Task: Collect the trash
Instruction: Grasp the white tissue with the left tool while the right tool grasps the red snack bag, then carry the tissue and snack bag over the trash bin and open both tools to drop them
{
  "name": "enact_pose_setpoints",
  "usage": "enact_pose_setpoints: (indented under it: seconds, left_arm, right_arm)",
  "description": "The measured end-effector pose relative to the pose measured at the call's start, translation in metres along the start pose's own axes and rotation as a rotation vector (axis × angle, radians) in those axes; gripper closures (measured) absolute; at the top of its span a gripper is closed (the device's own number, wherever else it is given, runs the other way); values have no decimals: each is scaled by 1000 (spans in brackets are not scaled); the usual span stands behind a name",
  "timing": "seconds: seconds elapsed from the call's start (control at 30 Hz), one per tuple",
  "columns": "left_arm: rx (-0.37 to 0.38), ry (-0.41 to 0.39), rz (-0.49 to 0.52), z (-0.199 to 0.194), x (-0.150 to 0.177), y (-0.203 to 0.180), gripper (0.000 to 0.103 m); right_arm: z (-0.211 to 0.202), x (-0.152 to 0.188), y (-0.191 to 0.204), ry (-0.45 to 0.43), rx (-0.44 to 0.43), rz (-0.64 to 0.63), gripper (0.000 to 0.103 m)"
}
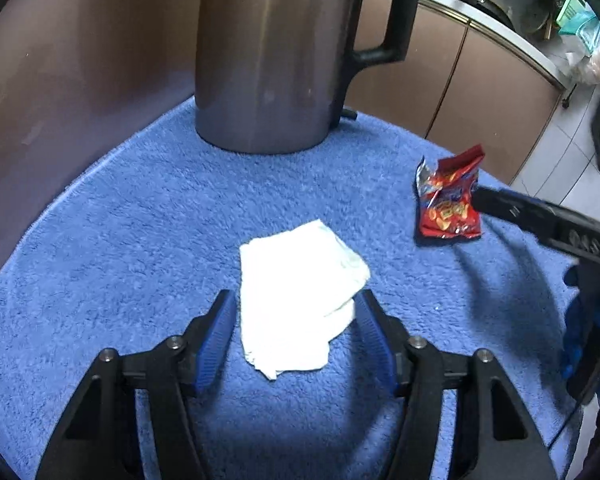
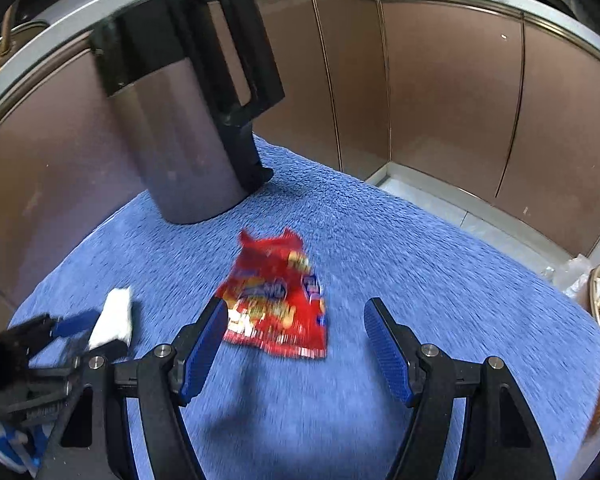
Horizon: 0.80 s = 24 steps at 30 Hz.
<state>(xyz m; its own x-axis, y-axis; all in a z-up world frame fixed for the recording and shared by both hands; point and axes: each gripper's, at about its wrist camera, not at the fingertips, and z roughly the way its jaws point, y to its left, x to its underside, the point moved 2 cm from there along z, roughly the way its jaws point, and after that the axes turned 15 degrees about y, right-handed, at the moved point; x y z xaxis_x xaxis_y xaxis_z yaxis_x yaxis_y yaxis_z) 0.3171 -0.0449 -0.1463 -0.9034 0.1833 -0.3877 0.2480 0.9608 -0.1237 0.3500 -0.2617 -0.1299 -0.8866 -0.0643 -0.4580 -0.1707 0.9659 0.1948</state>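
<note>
Left gripper (image 1: pixel 296 312), jaws spread, straddles the crumpled white tissue (image 1: pixel 300 300); right gripper (image 2: pixel 296 320) (also released) nears the red foil snack wrapper (image 2: pixel 276 304) at twelve o'clock.

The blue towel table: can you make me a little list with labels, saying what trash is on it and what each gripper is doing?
surface: fuzzy blue towel
trash 1: crumpled white paper tissue, lying flat
trash 2: torn red foil snack wrapper, lying flat, blurred in the right wrist view
other item: tall grey metal kettle with black handle, standing upright behind the trash
left gripper: open, fingers either side of the tissue
right gripper: open, wrapper between its fingers, nearer the left finger
picked up yet: nothing
</note>
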Motion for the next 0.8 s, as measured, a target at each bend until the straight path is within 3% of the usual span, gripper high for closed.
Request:
enact_pose_setpoints:
  seconds: [0.03,0.1,0.27,0.37,0.53,0.6,0.8]
  left_arm:
    - [6,-3,0,-1,1,2,54]
    - [-1,-5,-6,-1,1,3,59]
    - [-11,-17,-14,-2,3,4,78]
    - [-13,-24,-4,-3,5,2,90]
    - [-38,-67,-10,-13,10,0,92]
    - [-10,-80,-27,-23,15,1,93]
    - [-20,-132,-30,-69,43,-10,93]
  right_arm:
    - [5,-3,-2,4,-3,6,35]
    - [15,-8,-5,17,-14,21,45]
    - [26,-6,-4,49,-36,13,80]
    - [22,-2,1,38,-48,-1,92]
    - [2,15,13,13,-57,-22,96]
    - [-9,22,17,-1,-67,-24,96]
    - [-74,67,28,-81,-88,-27,96]
